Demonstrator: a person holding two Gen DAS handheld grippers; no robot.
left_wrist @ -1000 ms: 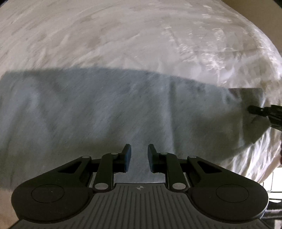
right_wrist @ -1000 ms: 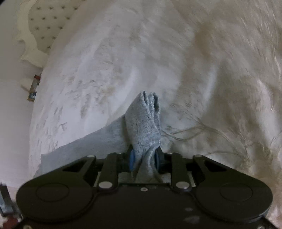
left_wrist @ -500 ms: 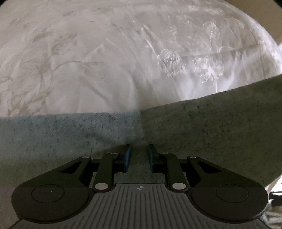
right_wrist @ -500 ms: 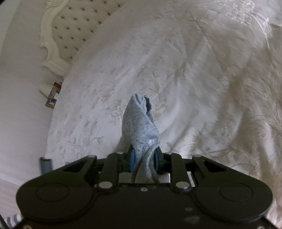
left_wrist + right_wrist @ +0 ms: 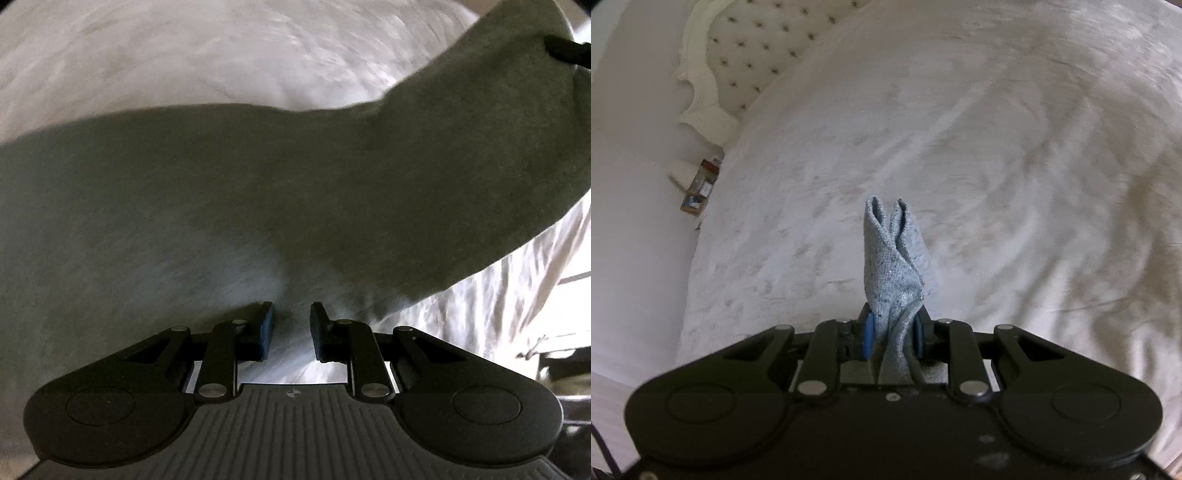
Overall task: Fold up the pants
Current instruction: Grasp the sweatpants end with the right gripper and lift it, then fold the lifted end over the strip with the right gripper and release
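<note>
The grey pants [image 5: 258,192] lie spread across the white bedspread and rise toward the upper right in the left wrist view. There the tip of my right gripper [image 5: 569,51] holds their end up. My left gripper [image 5: 291,317] is open, with a gap between its blue pads, low over the near part of the pants and holding nothing. In the right wrist view my right gripper [image 5: 893,334] is shut on a bunched end of the pants [image 5: 892,258], which sticks up between the fingers above the bed.
The white patterned bedspread [image 5: 997,147] fills both views. A tufted headboard [image 5: 757,48] stands at the upper left, with a small box [image 5: 700,186] beside the bed. The bed's edge drops off at the right in the left wrist view [image 5: 535,295].
My right gripper has lifted the pants' end higher and carried it over the bed. The raised cloth now covers more of the left wrist view. My left gripper stays open.
</note>
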